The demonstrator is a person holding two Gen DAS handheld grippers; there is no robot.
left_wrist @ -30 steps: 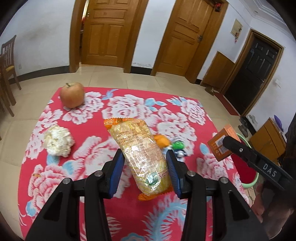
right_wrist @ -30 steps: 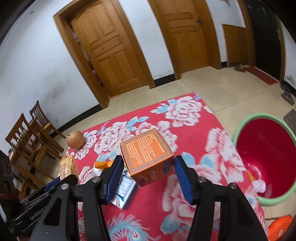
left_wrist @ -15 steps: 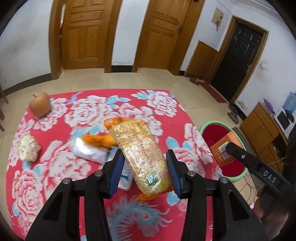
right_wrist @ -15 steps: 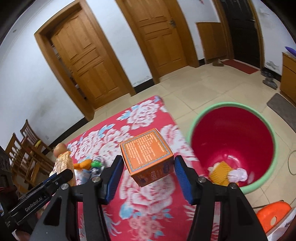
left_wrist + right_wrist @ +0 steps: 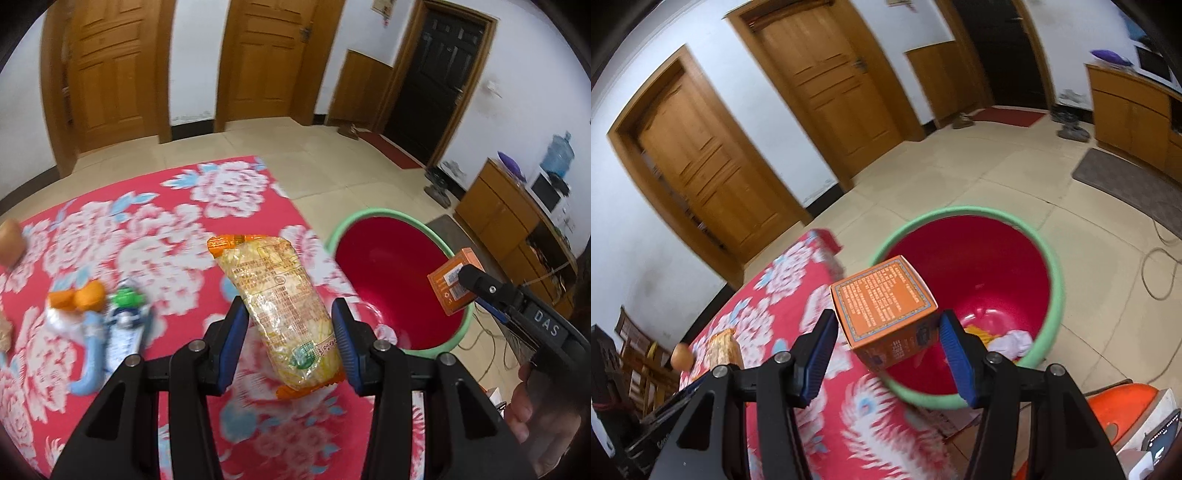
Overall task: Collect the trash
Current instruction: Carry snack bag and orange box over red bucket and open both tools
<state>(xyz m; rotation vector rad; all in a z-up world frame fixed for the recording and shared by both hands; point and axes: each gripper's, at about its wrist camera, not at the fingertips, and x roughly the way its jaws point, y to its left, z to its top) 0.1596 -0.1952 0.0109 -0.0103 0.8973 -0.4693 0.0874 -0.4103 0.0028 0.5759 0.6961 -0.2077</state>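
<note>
My left gripper (image 5: 290,334) is shut on a yellow snack packet (image 5: 284,302) with orange ends, held over the right part of the red flowered tablecloth (image 5: 155,240). My right gripper (image 5: 886,328) is shut on an orange box (image 5: 886,306), held over the near rim of the red bin (image 5: 982,280) with a green rim. That bin (image 5: 391,273) stands on the floor beside the table, with a yellow wrapper and white paper at its bottom. The orange box (image 5: 452,282) also shows at the right of the left wrist view, above the bin's far side.
On the cloth lie an orange item (image 5: 79,297), a green-capped bottle (image 5: 127,317) and a blue wrapper (image 5: 88,358). An apple (image 5: 681,356) sits at the far end. Wooden chairs (image 5: 639,354), doors, a cabinet (image 5: 1130,118) and floor cables (image 5: 1160,266) surround the table.
Both grippers swung right across the table toward the bin, each keeping its item. The bin now fills much of both views, and the apple and cauliflower slid out of the left view.
</note>
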